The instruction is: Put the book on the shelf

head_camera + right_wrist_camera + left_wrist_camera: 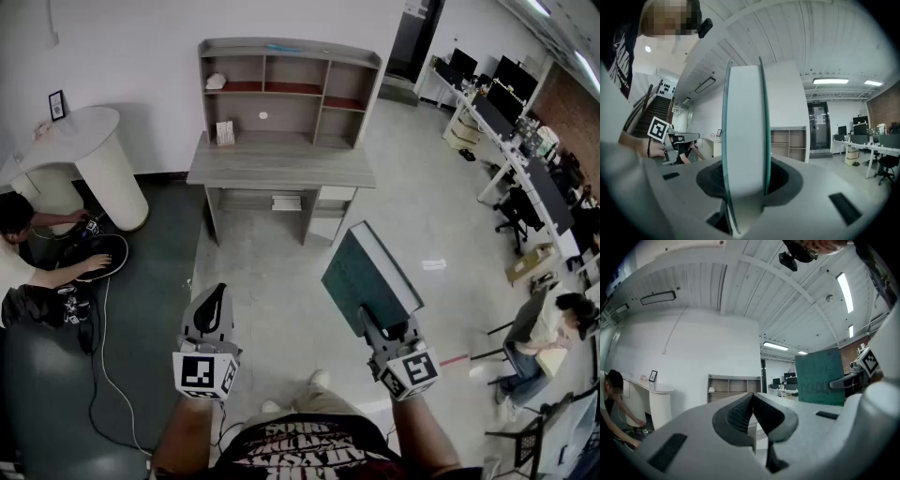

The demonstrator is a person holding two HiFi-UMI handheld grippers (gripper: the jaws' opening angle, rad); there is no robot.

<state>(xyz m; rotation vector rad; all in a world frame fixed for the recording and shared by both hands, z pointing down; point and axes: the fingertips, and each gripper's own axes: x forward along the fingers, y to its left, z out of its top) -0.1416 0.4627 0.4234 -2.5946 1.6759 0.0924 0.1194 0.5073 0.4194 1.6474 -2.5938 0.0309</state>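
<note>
The right gripper (382, 330) has its fingers clamped on the lower edge of a dark green book (367, 277), which stands upright and tilted a little away from the person, held in the air over the pale floor (281, 300). In the right gripper view the book's white page edge (745, 131) fills the gap between the two dark pads, with a thin green cover on each side – the pads press on both covers. The left gripper (213, 298) holds nothing; its own view shows the two ribbed fingers (740, 413) closed together, tip against tip, with only air ahead of them. Both grippers point level toward a grey desk (281, 167) that stands against the white wall, well apart from the book. On the back of the desk sits the shelf (291, 86), an open unit with several compartments; a small white thing (216, 82) lies in its upper left compartment and a small card (225, 133) stands on the desktop below. To the left of the desk stands a round white table (103, 159), and beside it a person (37, 253) sits low on a dark mat – one hand on a round black thing. At the right edge, a row of office desks with monitors (511, 103) runs along the room, and another person (553, 333) sits on a chair.
</note>
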